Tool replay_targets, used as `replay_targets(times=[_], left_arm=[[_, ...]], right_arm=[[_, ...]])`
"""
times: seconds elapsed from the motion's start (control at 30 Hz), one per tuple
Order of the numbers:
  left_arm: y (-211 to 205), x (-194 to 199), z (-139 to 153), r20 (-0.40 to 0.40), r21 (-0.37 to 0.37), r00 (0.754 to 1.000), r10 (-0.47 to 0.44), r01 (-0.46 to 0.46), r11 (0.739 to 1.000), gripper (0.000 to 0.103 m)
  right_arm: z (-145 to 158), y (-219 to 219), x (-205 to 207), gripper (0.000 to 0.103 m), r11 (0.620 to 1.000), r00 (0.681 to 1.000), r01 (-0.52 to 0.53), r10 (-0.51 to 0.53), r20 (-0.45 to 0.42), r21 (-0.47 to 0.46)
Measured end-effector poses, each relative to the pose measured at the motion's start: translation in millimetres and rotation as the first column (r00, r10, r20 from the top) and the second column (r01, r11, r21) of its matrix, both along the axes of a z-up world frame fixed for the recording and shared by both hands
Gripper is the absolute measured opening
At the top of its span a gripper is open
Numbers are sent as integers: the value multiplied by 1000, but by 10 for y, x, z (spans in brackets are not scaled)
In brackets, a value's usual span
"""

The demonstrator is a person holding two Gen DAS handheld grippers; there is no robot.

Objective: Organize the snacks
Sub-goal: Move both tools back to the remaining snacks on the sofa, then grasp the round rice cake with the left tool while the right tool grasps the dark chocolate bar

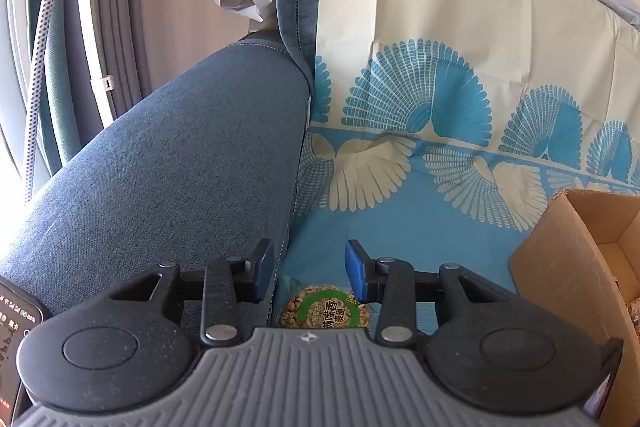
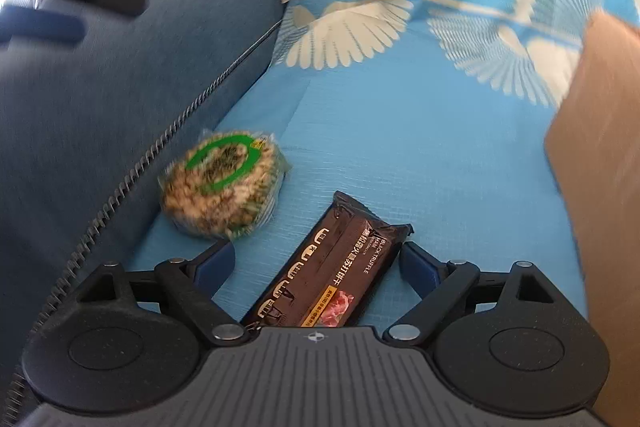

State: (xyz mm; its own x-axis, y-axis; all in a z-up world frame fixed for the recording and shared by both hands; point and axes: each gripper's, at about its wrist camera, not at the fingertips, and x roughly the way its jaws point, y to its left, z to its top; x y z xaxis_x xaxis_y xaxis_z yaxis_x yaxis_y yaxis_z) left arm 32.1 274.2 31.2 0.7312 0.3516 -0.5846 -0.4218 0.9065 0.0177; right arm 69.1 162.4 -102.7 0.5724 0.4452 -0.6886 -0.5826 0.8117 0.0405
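Left wrist view: the left gripper (image 1: 310, 269) hangs with its fingers spread and nothing between them, low in the frame over the blue patterned cloth (image 1: 400, 227). Just under it, at bottom centre, lies the round cake (image 1: 320, 309), a clear-wrapped puffed snack with a green label, still on the cloth beside the sofa arm (image 1: 160, 155). At the right edge stands the box (image 1: 560, 267), cardboard, flaps open. Only a slice of its inside shows: bare brown walls, and at the far right edge something speckled that may be a snack already in, though it is too cut off to tell. A phone (image 1: 16, 323) peeks in at the lower left

Right wrist view: the right gripper (image 2: 316, 265) is spread wide too, its fingers either side of the dark bar (image 2: 336, 267), a black truffle ham cracker pack lying on the cloth; the pads look apart from the wrapper, so it is not pinched yet. The round cake sits left of centre, near the sofa's zip, somewhat blurred. The box fills the right edge as a brown blur, its contents out of sight

Judging by this, the sorting is early or midway: at least two snacks remain loose on the cloth, and each likely belongs in the box
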Motion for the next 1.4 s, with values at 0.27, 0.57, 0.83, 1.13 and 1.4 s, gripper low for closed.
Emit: replay_targets(times=[0.27, 0.57, 0.83, 1.13, 1.4], left_arm=[[57, 88, -62, -10, -107, 1000, 11, -12, 994, 45], [150, 148, -154, -37, -224, 999, 28, -36, 974, 45], [114, 164, -228, -59, -272, 998, 7, -23, 962, 52], [127, 130, -333, -86, -375, 996, 16, -47, 926, 58], [310, 61, -541, -103, -632, 986, 133, -168, 756, 80]], right_arm=[[49, -49, -79, 42, 1000, 998, -2, 2, 64, -5], [186, -287, -16, 41, 999, 999, 35, -35, 3, 6], [406, -589, -246, 41, 1000, 999, -16, 17, -48, 15], [656, -1083, -683, 40, 993, 994, -101, 103, -38, 56], [402, -1163, -742, 40, 992, 992, -118, 119, -36, 37]])
